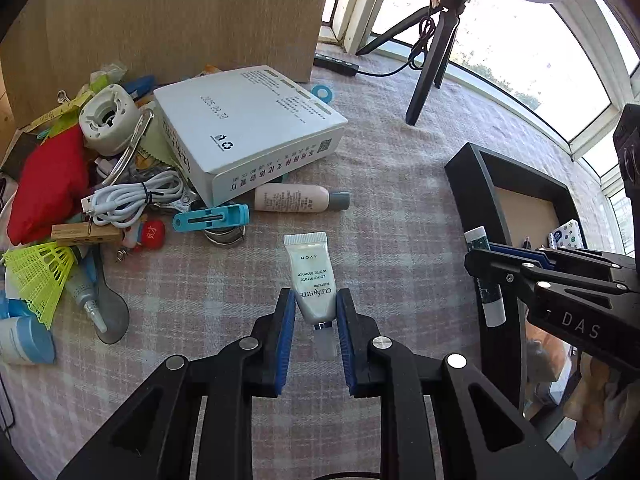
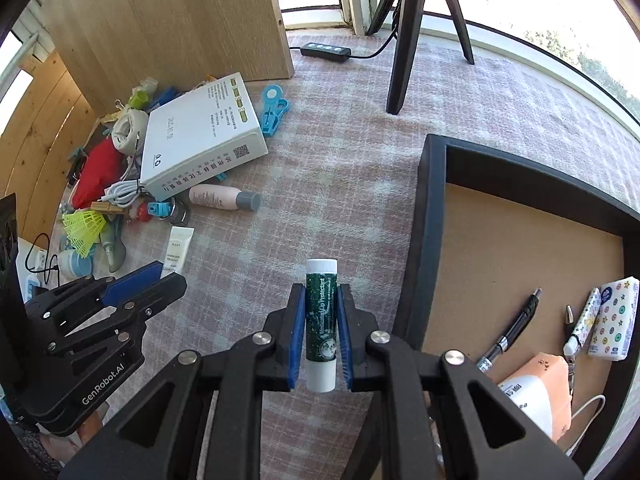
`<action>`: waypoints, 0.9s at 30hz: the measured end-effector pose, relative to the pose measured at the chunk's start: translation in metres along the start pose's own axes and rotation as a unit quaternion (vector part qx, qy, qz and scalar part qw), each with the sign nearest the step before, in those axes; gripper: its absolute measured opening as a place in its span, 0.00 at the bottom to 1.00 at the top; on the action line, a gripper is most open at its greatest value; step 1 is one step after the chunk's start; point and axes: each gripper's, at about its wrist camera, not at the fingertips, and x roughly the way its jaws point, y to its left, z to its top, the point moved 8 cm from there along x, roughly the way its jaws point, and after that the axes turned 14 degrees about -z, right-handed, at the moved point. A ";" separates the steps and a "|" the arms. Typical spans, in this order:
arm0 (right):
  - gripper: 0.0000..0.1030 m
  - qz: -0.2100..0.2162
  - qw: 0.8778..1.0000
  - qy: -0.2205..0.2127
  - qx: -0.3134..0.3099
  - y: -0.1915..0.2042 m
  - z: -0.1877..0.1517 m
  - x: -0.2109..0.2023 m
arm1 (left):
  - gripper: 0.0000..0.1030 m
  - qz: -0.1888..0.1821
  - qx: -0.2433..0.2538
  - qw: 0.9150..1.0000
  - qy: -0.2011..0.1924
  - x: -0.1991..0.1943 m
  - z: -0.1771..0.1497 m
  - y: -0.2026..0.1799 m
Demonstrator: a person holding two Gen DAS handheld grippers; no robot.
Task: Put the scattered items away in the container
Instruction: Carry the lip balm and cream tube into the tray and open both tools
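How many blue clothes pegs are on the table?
2 that I can see: one peg lies in front of the white box, another peg lies beside the box's far corner. The pile may hide more.

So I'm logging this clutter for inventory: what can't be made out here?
- Pile, left wrist view: lower items buried under white cable and red pouch.
- Tray, right wrist view: near corner cut off by gripper frame.
- White box: print too small to read.
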 end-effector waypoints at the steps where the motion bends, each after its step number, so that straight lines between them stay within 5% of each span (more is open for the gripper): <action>1: 0.15 -0.006 1.000 -0.006 0.004 -0.007 0.003 -0.006 | 0.19 -0.004 0.007 1.000 -0.002 0.003 0.006 -0.011; 4: 0.15 -0.026 0.999 -0.017 0.025 -0.028 0.021 -0.022 | 0.19 -0.019 0.023 1.000 -0.007 0.014 0.021 -0.044; 10: 0.15 -0.065 0.995 -0.016 0.076 -0.101 0.002 -0.030 | 0.19 -0.051 0.070 0.996 0.006 0.045 0.034 -0.118; 24: 0.15 -0.104 0.981 0.004 0.163 -0.207 -0.044 -0.023 | 0.20 -0.083 0.161 0.982 0.053 0.081 0.005 -0.230; 27: 0.17 -0.092 0.980 0.009 0.178 -0.210 -0.047 -0.022 | 0.42 -0.080 0.161 0.982 0.060 0.083 0.001 -0.233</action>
